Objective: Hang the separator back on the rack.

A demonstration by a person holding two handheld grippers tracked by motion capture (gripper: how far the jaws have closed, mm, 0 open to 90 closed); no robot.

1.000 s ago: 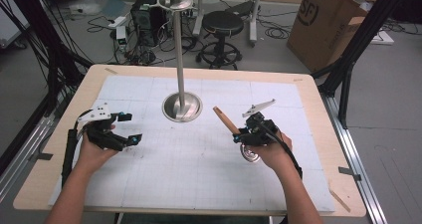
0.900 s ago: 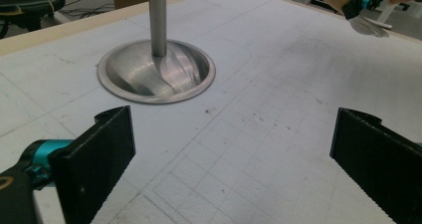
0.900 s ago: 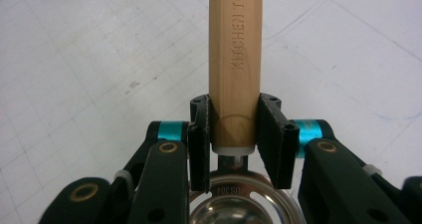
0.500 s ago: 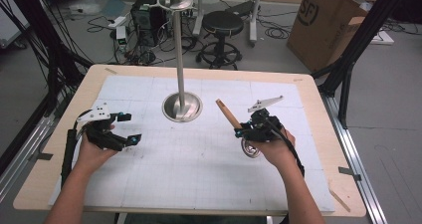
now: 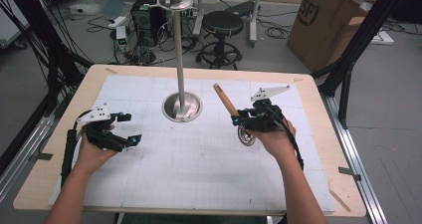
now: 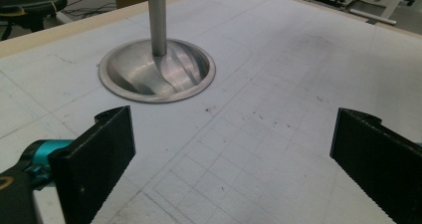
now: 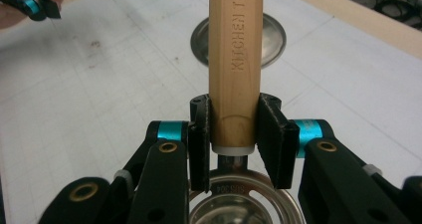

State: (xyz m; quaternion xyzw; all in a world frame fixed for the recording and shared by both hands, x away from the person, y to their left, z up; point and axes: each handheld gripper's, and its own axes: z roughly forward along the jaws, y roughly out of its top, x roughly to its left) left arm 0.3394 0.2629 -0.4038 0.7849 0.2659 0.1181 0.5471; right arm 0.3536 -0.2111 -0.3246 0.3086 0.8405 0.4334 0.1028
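The surface (image 5: 149,184) is a wooden board covered with a white grid sheet, and the landmark on it is the metal stand (image 5: 181,106), a tall pole on a round base a little behind the middle.

To the left of the stand and nearer to the person, the left hand-held gripper (image 5: 130,128) rests low over the sheet with its jaws wide apart and nothing between them. In the left gripper view (image 6: 229,149) the bare grid lies between the two black jaws and the base of the stand (image 6: 157,70) is ahead. It has kept its place during the last second.

To the right of the stand, the right hand-held gripper (image 5: 237,119) is closed on the wooden handle of a ladle (image 5: 225,99). In the right gripper view the pads (image 7: 199,134) press on both sides of the lower end of the handle (image 7: 234,59), and the metal bowl (image 7: 244,204) hangs below the jaws. Compared with a second ago, this gripper is higher, the ladle is clear of the sheet, and the handle tip is closer to the stand.

I judge that the pick-up is done and that the ladle is being carried toward the stand, probably to hang it at the top (image 5: 175,0). The grip looks firm.
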